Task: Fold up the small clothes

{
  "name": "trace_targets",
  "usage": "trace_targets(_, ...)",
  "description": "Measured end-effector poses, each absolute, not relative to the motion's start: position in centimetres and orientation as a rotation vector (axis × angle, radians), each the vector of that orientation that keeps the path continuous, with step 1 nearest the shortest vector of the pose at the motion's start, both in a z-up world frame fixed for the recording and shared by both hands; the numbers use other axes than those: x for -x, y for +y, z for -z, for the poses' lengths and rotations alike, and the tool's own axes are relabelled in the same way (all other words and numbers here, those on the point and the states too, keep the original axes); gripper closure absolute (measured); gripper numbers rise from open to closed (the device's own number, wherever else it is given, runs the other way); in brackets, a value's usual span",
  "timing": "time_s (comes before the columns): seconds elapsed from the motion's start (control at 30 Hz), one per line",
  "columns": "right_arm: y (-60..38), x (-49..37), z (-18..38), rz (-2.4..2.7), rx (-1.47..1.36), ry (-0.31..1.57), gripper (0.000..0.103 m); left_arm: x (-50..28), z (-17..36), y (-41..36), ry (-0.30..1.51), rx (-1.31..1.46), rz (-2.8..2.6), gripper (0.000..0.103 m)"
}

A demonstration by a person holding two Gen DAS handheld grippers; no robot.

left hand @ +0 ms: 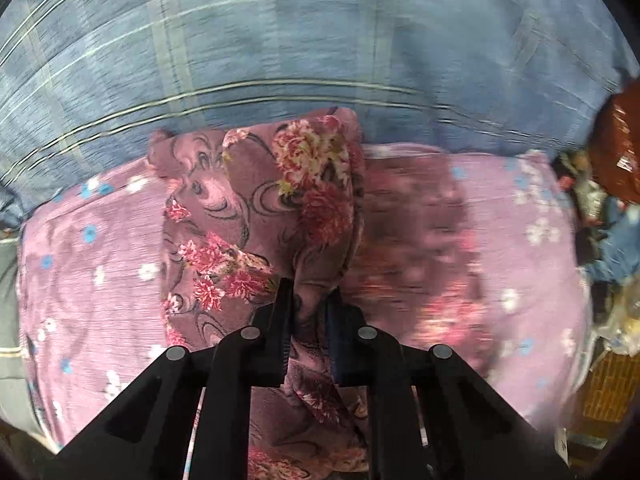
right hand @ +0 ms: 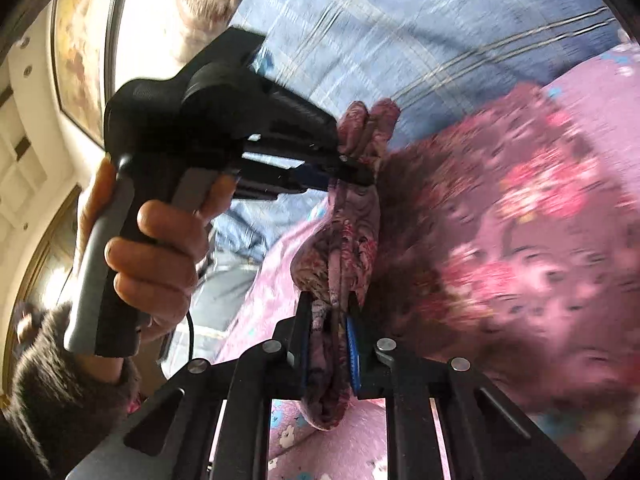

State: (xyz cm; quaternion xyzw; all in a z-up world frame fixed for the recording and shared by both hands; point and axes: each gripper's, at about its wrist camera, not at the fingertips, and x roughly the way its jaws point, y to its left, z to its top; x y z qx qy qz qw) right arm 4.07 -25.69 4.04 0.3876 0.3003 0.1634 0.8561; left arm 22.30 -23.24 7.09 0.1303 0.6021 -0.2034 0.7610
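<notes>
A mauve floral garment [left hand: 264,200] with pink flowers hangs bunched between both grippers, above a lilac sheet [left hand: 88,264] dotted with small blue and white flowers. My left gripper [left hand: 310,292] is shut on a fold of the garment. In the right wrist view my right gripper [right hand: 330,304] is shut on another bunched edge of the same garment [right hand: 500,240]. The left gripper [right hand: 360,166] shows there too, held in a hand at upper left and clamped on the cloth's top corner. The rest of the garment is blurred.
A blue plaid bedspread [left hand: 280,40] lies beyond the lilac sheet. A pile of mixed items and a brown object [left hand: 616,152] sit at the right edge. A wall and framed picture [right hand: 76,40] show at the left in the right wrist view.
</notes>
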Motion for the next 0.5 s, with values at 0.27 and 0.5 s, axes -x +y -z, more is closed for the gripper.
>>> trace_targets(0.27, -32.6, 0.5, -3.3, -0.155, -0.882, 0.661, 0.089, -20.3, -3.3, -29.7, 1.400, -0.225, 0.534, 0.086)
trace_targets(0.5, -33.8, 0.3, -0.9, -0.102, -0.924, 0.818, 0.082, -21.4, -5.1, -27.3, 1.397, -0.051, 0.574, 0.080)
